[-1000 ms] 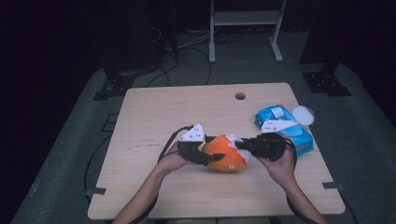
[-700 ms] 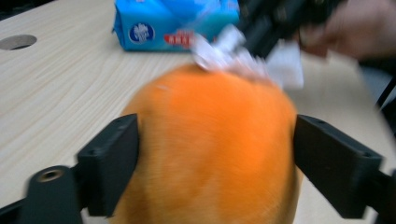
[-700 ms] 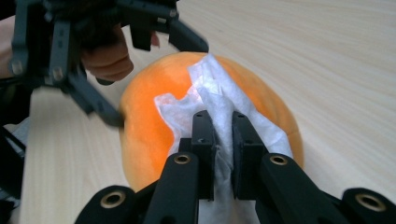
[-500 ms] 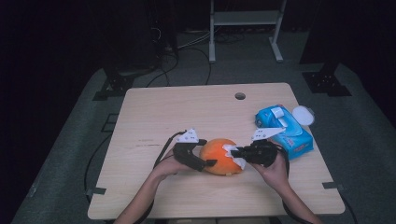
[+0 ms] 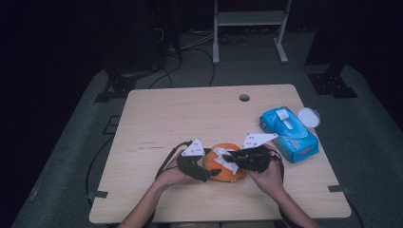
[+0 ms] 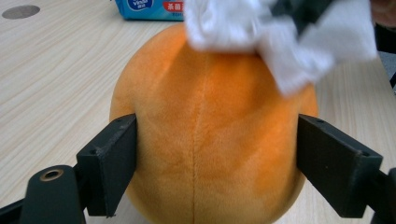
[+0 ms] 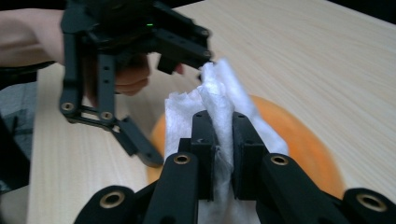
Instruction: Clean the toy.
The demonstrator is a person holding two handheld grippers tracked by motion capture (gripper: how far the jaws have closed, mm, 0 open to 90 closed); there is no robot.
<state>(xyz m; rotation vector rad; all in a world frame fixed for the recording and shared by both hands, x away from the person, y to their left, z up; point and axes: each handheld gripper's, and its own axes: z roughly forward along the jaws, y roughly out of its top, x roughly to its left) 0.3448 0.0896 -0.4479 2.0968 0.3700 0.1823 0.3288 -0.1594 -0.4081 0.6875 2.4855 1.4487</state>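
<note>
1. A person at a pale wooden tabletop (image 5: pixel 157 118) steadies a round orange plush toy (image 5: pixel 228 164) with the left gripper (image 6: pixel 215 163); its black fingers (image 6: pixel 109 163) are spread to the toy's width and press against both flanks, holding it between them.

2. The right gripper (image 7: pixel 218 135) has its fingers (image 7: pixel 203 140) pinched tight on a crumpled white wipe (image 7: pixel 219 93), which stands up from between them.

3. The wipe lies on the crown of the toy, just beyond and above the left fingers; in the left gripper view the white tissue (image 6: pixel 280 37) rests across the top of the orange plush.

4. From the right fingers, the toy lies directly ahead and below, its seam running from the left fingers up towards the wipe. The right hand is the one placed to work the surface, so any wiping stroke would likely run along that seam while the left keeps its grip.

5. A blue soft pack of wet wipes (image 5: pixel 288 128) sits well apart, beyond the right fingers, with a white round lid (image 5: pixel 308 116) just beside it.
</note>
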